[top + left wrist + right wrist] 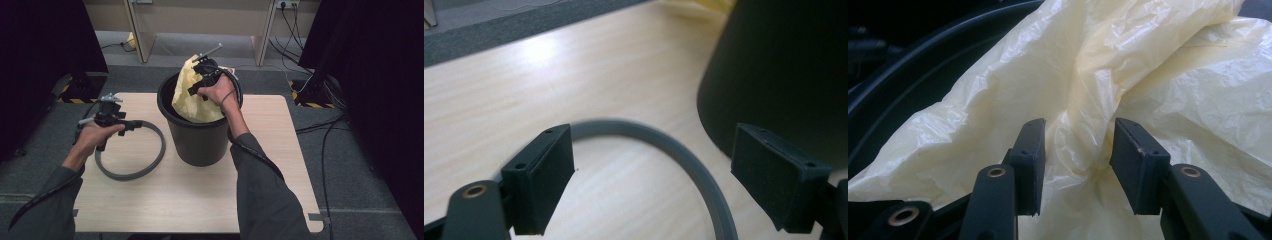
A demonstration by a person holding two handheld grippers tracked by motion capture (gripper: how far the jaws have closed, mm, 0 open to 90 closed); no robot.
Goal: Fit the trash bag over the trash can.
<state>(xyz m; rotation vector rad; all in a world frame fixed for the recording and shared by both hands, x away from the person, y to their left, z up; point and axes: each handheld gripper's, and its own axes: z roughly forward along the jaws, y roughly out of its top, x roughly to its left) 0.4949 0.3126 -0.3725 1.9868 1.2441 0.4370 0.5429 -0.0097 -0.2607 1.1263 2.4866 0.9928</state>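
A black bucket (pixel 197 142) stands in the middle of the wooden table (pixel 200 205). A crumpled yellow plastic bag (pixel 192 100) rises out of it above the rim. My right gripper (pixel 201 82) is over the bucket's far right rim, shut on a bunched fold of the bag (pixel 1173 75), which fills the gap between its jaws (pixel 1078 127). The bucket's rim (pixel 923 65) curves past at the left. A grey ring (pixel 150 165) lies flat to the left of the bucket. My left gripper (pixel 134 124) hovers over the ring's near-left arc (pixel 684 155), open (pixel 654 137) and holding nothing, with the bucket wall (pixel 784 65) at its right.
Black curtains hang on both sides of the table. Cables (pixel 325 125) run over the grey floor at the right, and wooden desk legs (pixel 140 35) stand behind. Bare tabletop (pixel 549 75) lies left of and in front of the bucket.
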